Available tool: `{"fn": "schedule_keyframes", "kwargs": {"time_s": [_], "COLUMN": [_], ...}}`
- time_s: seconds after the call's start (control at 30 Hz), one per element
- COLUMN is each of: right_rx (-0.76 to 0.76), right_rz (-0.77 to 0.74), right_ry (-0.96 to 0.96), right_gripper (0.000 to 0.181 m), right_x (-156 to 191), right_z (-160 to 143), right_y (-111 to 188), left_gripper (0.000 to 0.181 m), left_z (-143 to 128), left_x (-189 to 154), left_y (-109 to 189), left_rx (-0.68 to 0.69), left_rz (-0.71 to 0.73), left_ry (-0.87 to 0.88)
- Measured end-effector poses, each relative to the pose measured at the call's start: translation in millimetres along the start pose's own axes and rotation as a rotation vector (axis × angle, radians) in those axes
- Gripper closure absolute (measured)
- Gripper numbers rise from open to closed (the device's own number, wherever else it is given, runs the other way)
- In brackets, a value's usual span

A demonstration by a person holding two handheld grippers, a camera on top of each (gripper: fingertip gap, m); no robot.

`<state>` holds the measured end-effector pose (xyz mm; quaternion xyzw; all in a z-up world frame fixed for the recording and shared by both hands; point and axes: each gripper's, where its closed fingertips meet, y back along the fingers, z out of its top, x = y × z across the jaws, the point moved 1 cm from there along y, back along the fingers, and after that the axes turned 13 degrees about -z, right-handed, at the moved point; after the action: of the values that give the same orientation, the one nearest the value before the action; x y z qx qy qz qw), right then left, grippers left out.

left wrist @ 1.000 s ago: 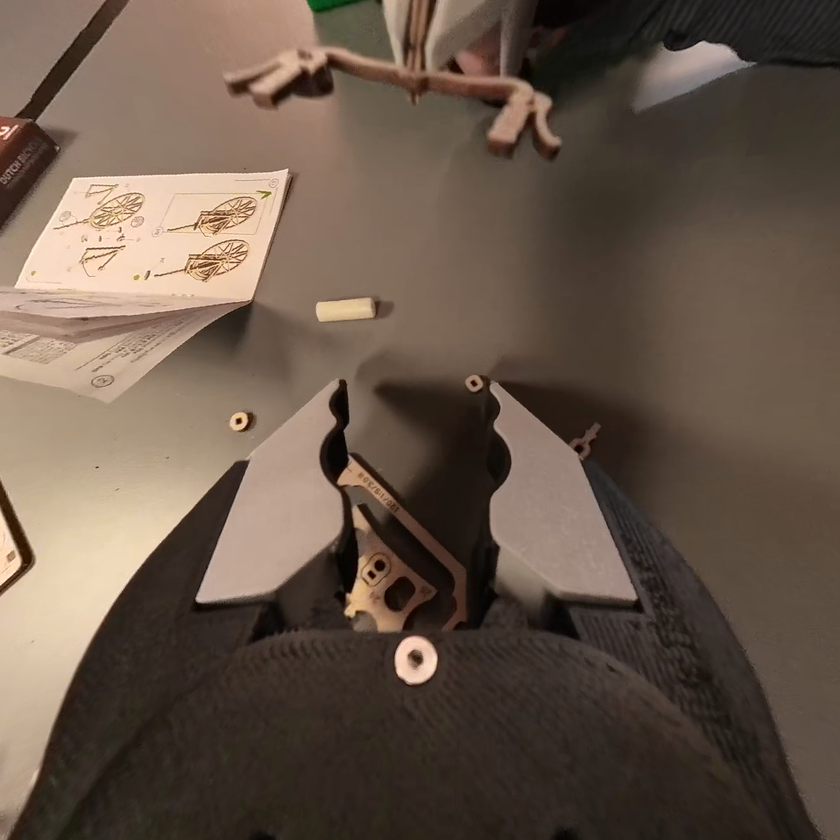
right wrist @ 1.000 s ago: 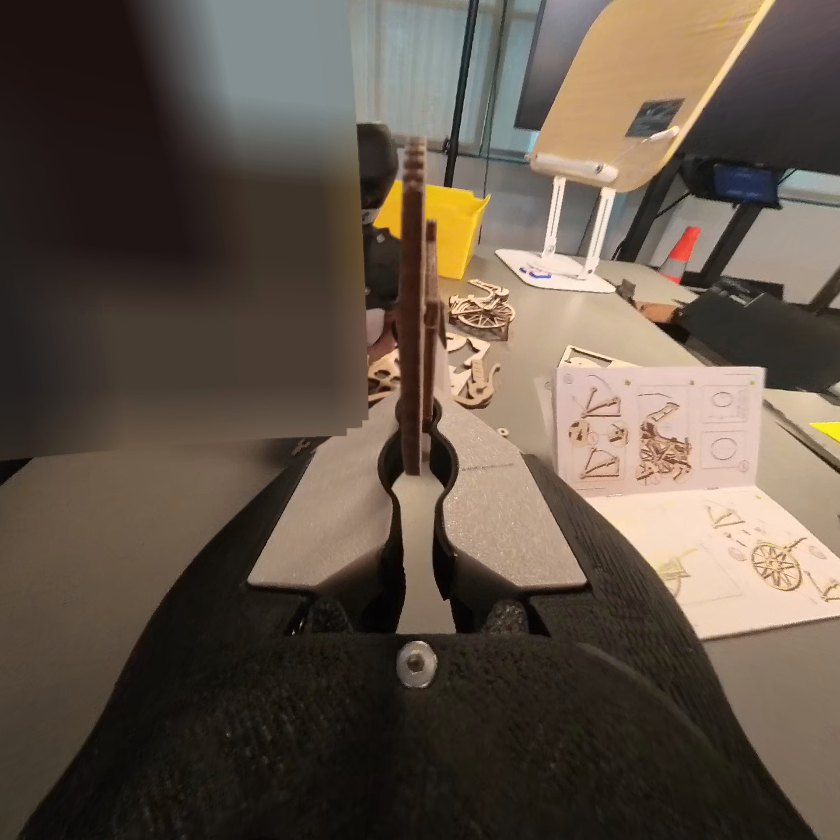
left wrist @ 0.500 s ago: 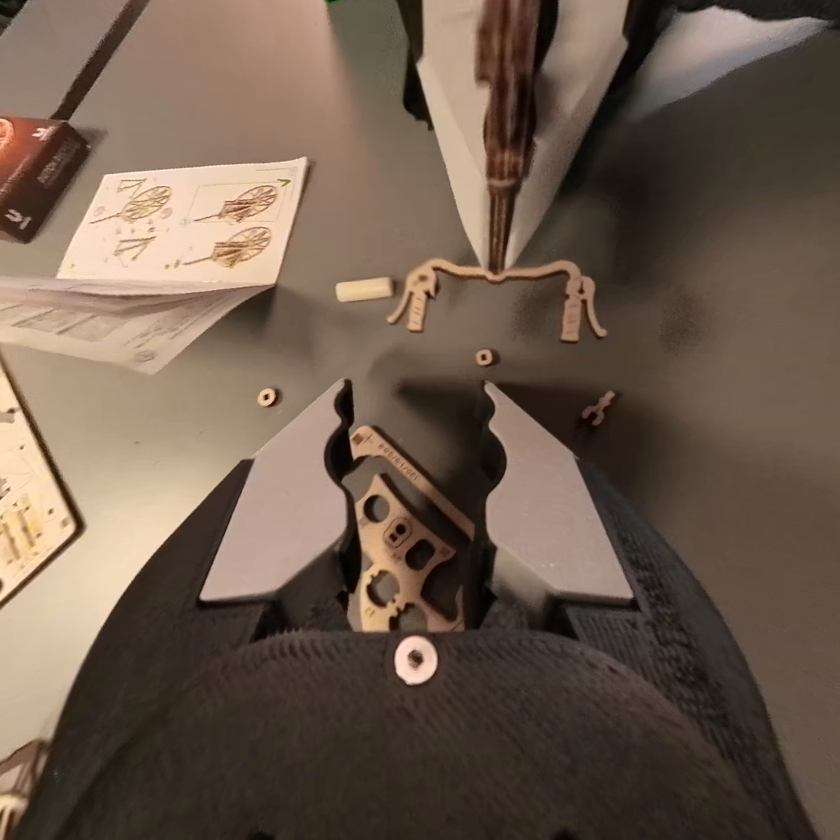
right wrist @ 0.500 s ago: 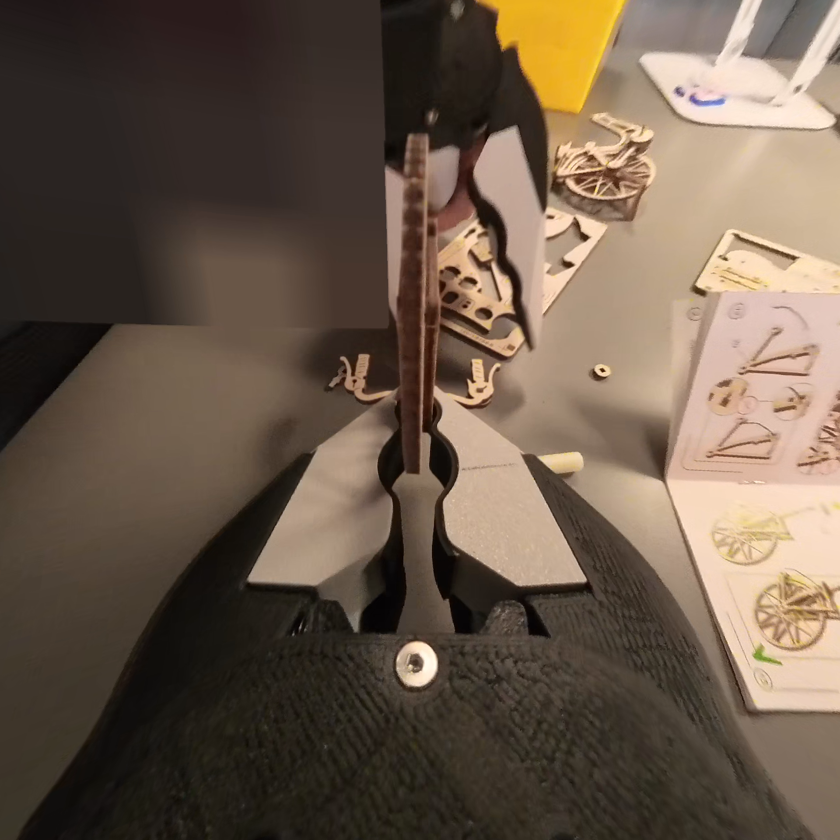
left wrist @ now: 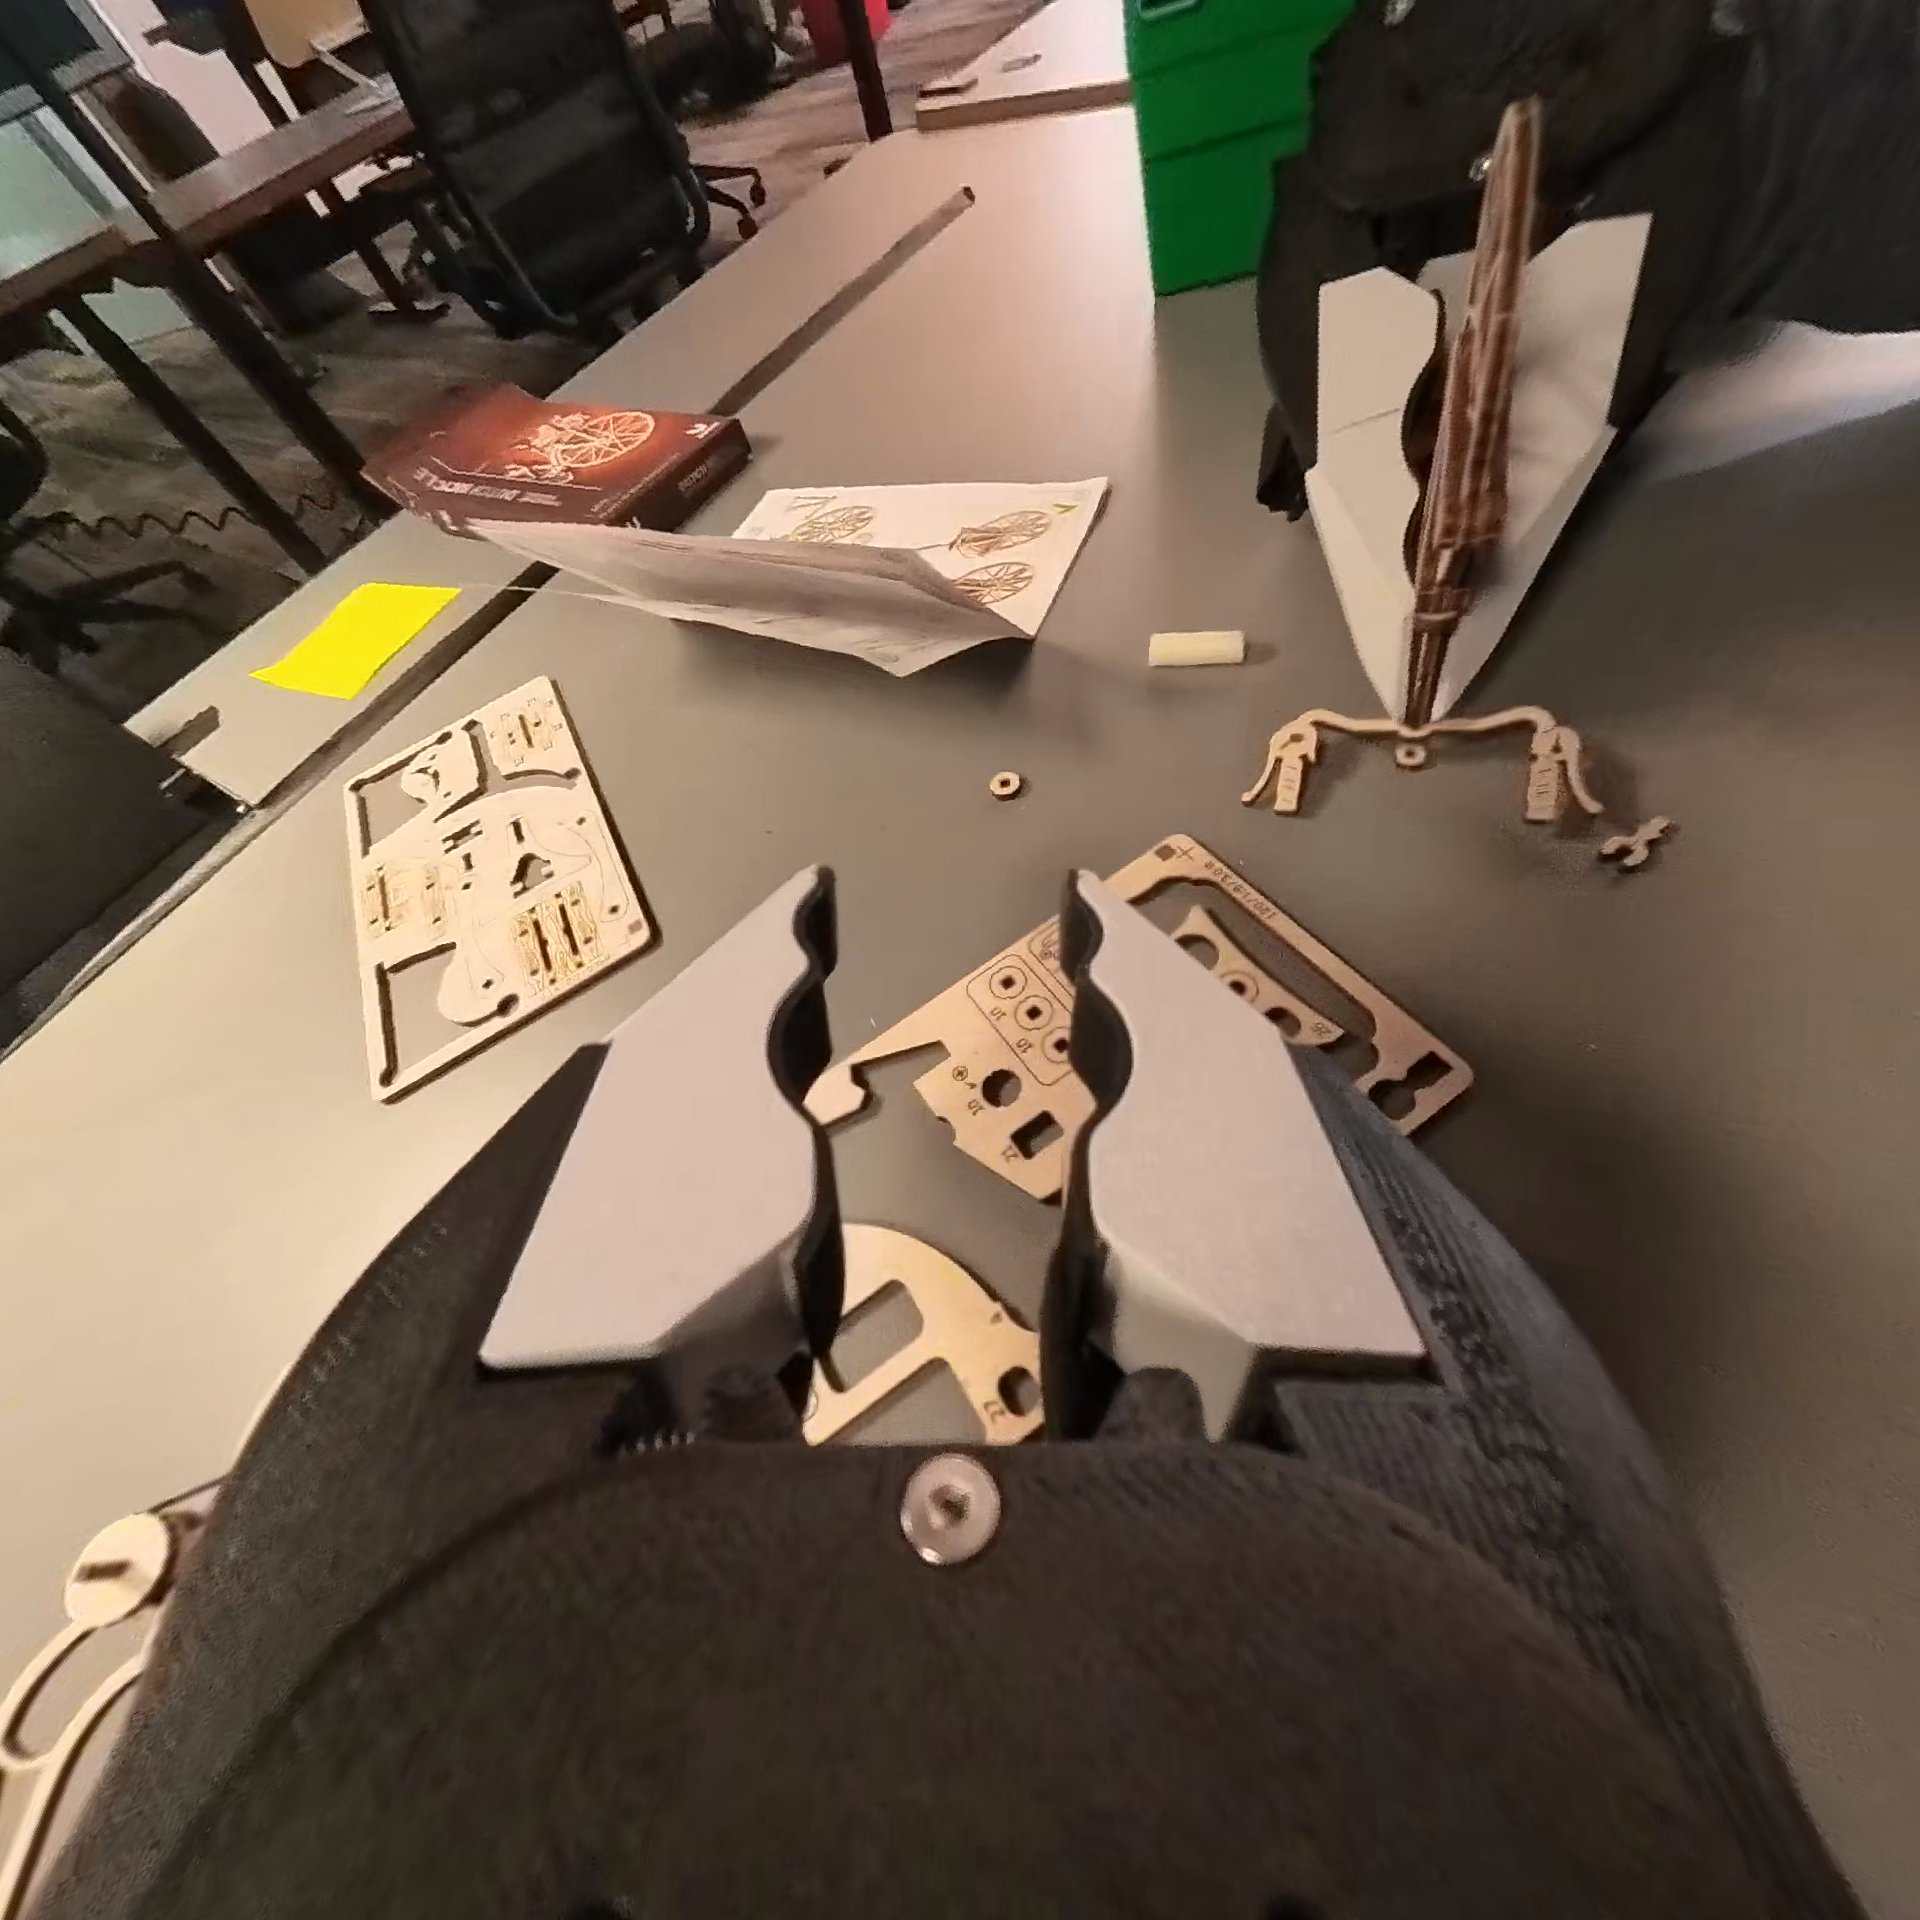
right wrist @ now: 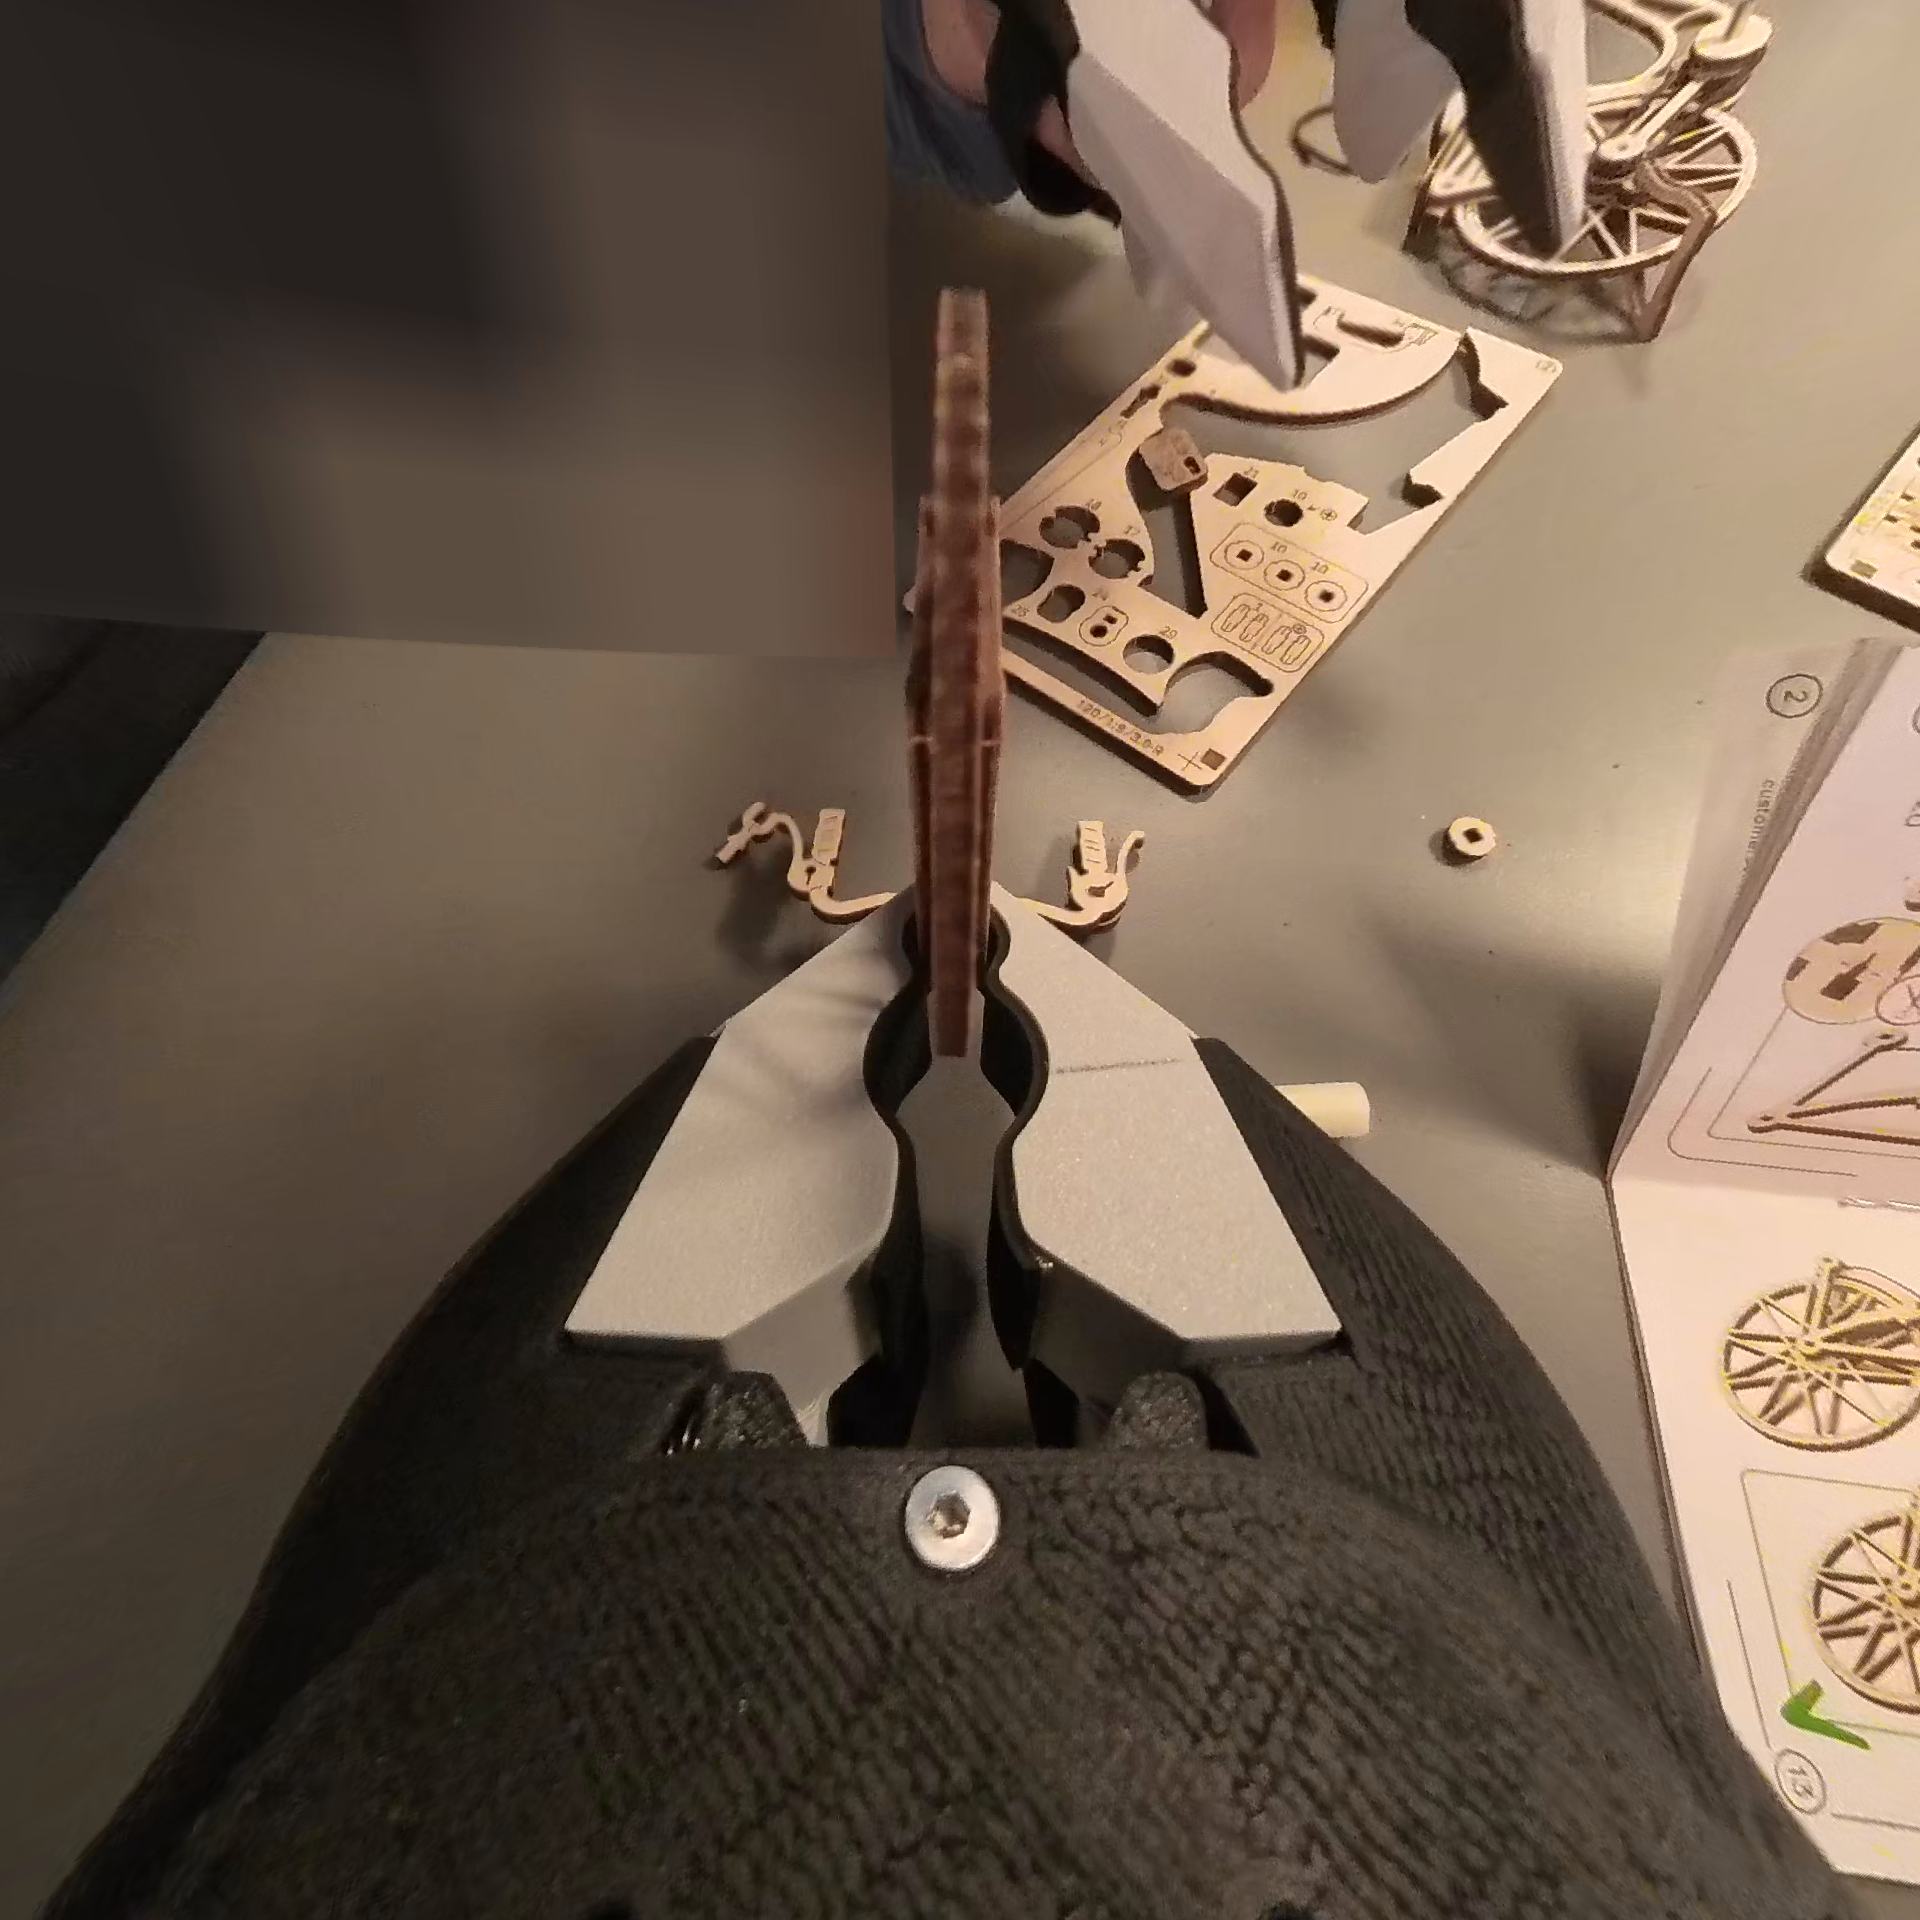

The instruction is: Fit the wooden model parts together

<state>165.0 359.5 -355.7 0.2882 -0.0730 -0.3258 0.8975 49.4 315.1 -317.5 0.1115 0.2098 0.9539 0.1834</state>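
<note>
The jaws of the right gripper [right wrist: 951, 940] are clenched on a layered wooden frame piece [right wrist: 956, 665], held edge-up with its lower end at the handlebar part [left wrist: 1418, 753] lying on the grey table [left wrist: 1714, 935]. The left gripper [left wrist: 951, 883] hangs released, tilted down over a punched-out parts sheet [right wrist: 1247, 582] with engraved numbers. An illustrated instruction booklet [right wrist: 1808, 1039] and a printed dark box [left wrist: 561, 462] lie beyond.

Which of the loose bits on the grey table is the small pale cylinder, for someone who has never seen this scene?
Start at the open instruction booklet on the grey table. Just off its folded corner, between it and the right gripper standing on the handlebar-shaped wooden piece, lies the pale cylinder on its side. It is the only round, cream-coloured peg; its neighbours are flat tan wood cut-outs.
</note>
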Motion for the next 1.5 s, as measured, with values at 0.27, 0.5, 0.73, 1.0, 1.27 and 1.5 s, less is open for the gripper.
{"fn": "schedule_keyframes", "kwargs": {"time_s": [0.27,0.5,0.73,1.0,1.27,1.5], "right_rx": [0.017,0.027,0.024,0.013,0.019,0.023], "right_rz": [0.001,-0.001,-0.031,-0.021,-0.011,-0.008], "right_ry": [-0.001,0.014,0.043,-0.002,-0.023,-0.025], "right_gripper": [0.181,0.18,0.18,0.181,0.18,0.18], "right_x": [-0.2,0.9,0.4,-2.6,-2.4,-1.7], "right_z": [-1.5,-2.8,-3.0,-1.1,-1.4,-1.5], "right_y": [-1.8,-2.8,-3.2,-1.8,-2.2,-2.9], "left_gripper": [0.141,0.142,0.145,0.145,0.145,0.146], "left_z": [-3.9,-4.9,-0.3,0.4,0.7,-0.6], "left_x": [-4.0,-6.1,-6.7,-6.6,-8.1,-8.8], "left_y": [-5.7,-8.0,-5.8,-5.4,-5.6,-7.0], "left_rx": [0.013,0.011,-0.022,-0.028,-0.024,-0.023], "left_rz": [-0.021,-0.035,-0.039,-0.045,-0.047,-0.056], "left_ry": [0.014,0.026,0.029,0.038,0.03,0.039]}}
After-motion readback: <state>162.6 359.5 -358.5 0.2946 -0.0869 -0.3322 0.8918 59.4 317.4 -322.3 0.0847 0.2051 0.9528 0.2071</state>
